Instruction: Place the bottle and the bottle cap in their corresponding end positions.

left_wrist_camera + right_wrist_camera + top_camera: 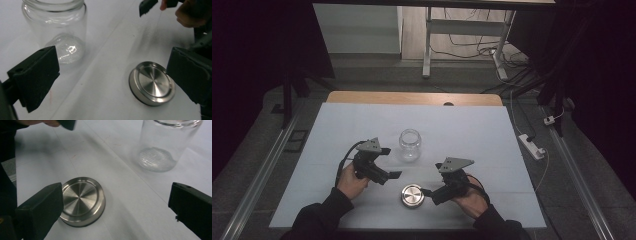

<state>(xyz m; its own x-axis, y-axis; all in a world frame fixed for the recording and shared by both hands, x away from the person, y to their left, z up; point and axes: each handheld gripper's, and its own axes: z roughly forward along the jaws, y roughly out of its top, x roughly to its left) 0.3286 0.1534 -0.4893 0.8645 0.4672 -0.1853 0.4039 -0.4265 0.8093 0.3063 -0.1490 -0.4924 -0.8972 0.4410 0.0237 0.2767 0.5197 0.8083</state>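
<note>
Dark floor and trailing cables surround your desk (492, 125), whose top is covered in white with a strip of bare wood at the far edge. Starting at the left of the high view, your left hand (351, 181) holds the left tongs (394, 174) just above the sheet, pointing toward the middle of the desk. From the left gripper view you can see their jaws spread wide with nothing between them (the glass jar shows beyond the left jaw, the metal lid beside the right one).

Moving right, the glass jar (409, 145) stands upright and open-mouthed near the centre of the desk, a little farther from you than both tongs. It is clear, and touches neither jaw. Nearer to you, the round metal lid (412, 195) lies flat on the white sheet, apart from the jar, between your two hands.

Farther right, your right hand (472, 200) holds the right tongs (426, 192), which point left with their tips just beside the lid. In the right gripper view their jaws are also wide apart and hold nothing; the lid (82, 200) sits by the left jaw, partly behind it, and the jar (165, 143) stands beyond.
</note>
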